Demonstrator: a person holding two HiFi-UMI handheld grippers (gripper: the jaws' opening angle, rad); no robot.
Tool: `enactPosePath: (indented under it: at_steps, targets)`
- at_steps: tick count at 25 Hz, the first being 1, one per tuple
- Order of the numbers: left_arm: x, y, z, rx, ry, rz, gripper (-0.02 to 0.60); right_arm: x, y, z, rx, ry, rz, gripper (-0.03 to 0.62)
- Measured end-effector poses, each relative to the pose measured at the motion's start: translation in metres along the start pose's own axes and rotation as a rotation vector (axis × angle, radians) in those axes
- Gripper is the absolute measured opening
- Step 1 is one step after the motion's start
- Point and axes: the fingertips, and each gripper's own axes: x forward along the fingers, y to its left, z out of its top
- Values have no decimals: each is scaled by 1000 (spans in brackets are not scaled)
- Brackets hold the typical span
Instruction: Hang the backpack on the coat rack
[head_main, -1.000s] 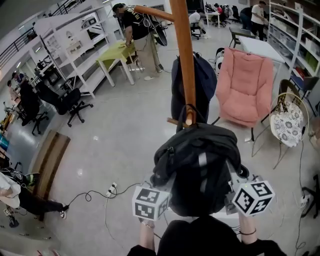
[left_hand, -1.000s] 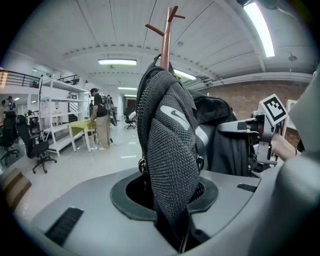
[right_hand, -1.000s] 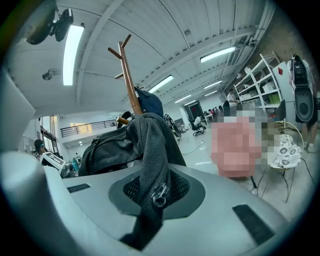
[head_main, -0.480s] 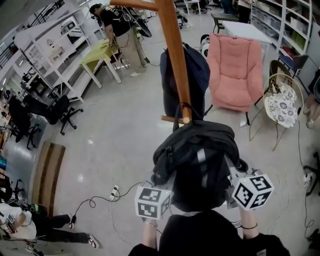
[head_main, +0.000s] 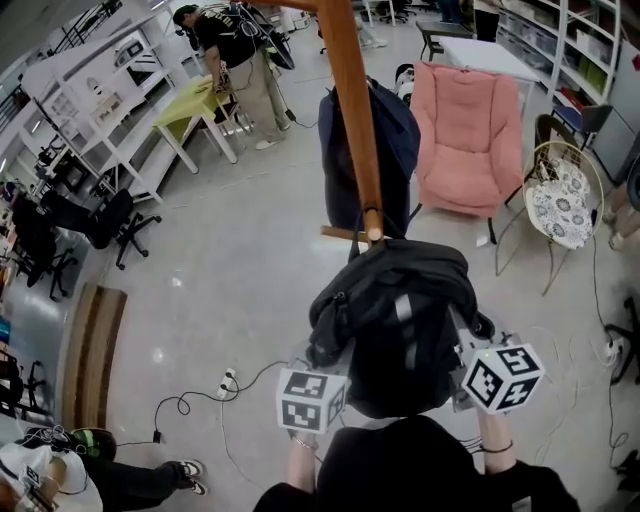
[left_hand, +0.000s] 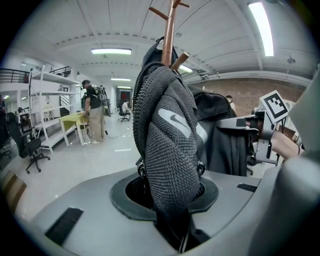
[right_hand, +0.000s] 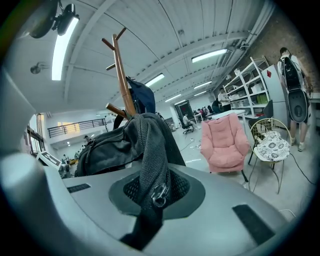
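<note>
Backpack (head_main: 400, 320) right up at the peg (head_main: 345, 233)

Left tongs (left_hand: 170, 205) and right tongs (right_hand: 152, 200) each pinch a shoulder strap (left_hand: 165, 125); the coat rack (head_main: 350, 120) peg sits dead ahead, just above the bag's top.

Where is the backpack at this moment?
In the head view's centre, the backpack sits by the coat rack, its top loop at the lower peg, with the left tongs and right tongs each clamped on a strap.
</note>
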Motion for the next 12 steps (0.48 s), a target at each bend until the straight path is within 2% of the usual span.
enactPosePath:
  at_steps: [12]
  targets:
    - [6, 3, -7, 3, -30, 9, 131, 2, -3, -4, -32, -15, -9, 29]
